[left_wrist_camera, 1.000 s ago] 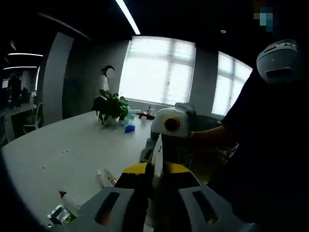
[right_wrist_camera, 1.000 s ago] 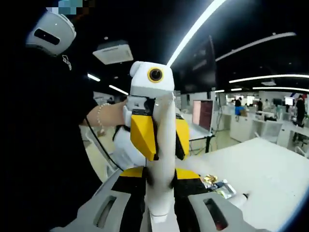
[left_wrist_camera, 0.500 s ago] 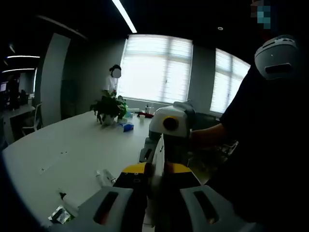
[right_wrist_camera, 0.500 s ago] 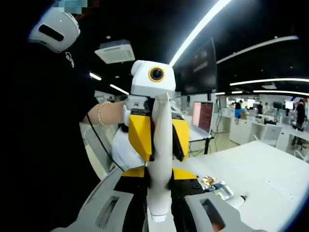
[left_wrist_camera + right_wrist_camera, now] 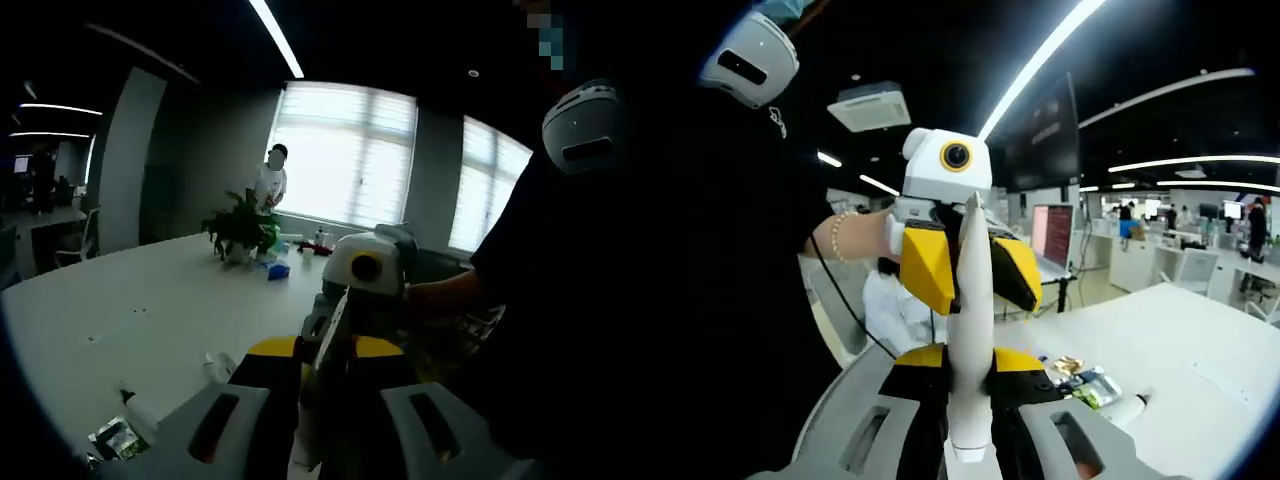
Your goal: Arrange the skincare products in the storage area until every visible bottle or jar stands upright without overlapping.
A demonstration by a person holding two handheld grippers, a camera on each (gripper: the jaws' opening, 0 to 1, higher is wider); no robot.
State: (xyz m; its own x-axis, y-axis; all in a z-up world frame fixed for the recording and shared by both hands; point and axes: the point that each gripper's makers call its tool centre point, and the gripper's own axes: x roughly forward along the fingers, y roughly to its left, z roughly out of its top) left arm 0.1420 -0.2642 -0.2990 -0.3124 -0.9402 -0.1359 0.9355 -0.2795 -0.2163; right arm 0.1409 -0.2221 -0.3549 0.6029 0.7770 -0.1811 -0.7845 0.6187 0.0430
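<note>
Currently both grippers clamp one white tube [image 5: 970, 340] above the table [image 5: 120, 310]: right gripper [image 5: 970, 395] holds its capped end, left gripper [image 5: 962, 262] its flat end beyond.

A long white table [image 5: 130, 300] carries a potted plant [image 5: 243, 232]; a white tube [image 5: 140, 412] lies near its edge.

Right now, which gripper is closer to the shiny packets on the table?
Left, probably. The left gripper hangs just above the shiny packets; the right gripper sits farther away.
</note>
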